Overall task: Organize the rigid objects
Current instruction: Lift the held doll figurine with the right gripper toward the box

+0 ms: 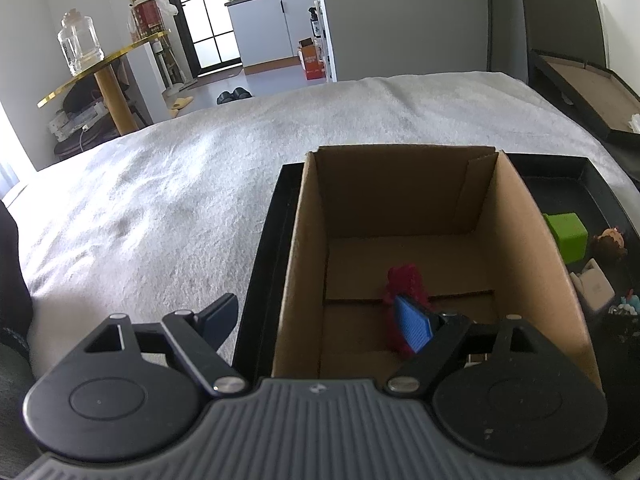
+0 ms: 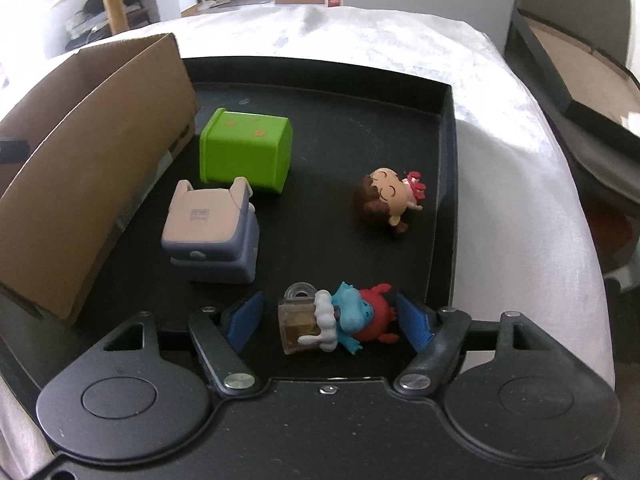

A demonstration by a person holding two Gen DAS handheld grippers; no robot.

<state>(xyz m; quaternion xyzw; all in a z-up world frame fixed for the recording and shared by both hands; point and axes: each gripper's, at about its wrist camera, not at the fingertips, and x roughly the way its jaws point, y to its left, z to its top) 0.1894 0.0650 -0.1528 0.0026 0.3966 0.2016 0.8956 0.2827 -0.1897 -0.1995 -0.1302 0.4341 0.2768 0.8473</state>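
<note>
An open cardboard box point(image 1: 404, 208) stands at the left end of a black tray point(image 2: 360, 92). A red toy point(image 1: 404, 284) lies on the box floor. My left gripper point(image 1: 320, 320) is open, its left finger outside the box wall and its right finger inside, near the red toy. My right gripper point(image 2: 328, 320) is open around a blue and red figure with a clear bottle point(image 2: 340, 316) on the tray; the pads stand apart from it. A green cube point(image 2: 246, 152), a lilac and pink block toy point(image 2: 212, 232) and a brown-haired doll point(image 2: 388, 200) lie on the tray.
The tray sits on a white towel-covered surface point(image 1: 180, 184). The box side point(image 2: 92, 160) walls off the tray's left. A dark open box point(image 1: 592, 92) lies at the far right. A gold shelf with a glass jar point(image 1: 78, 44) stands far left.
</note>
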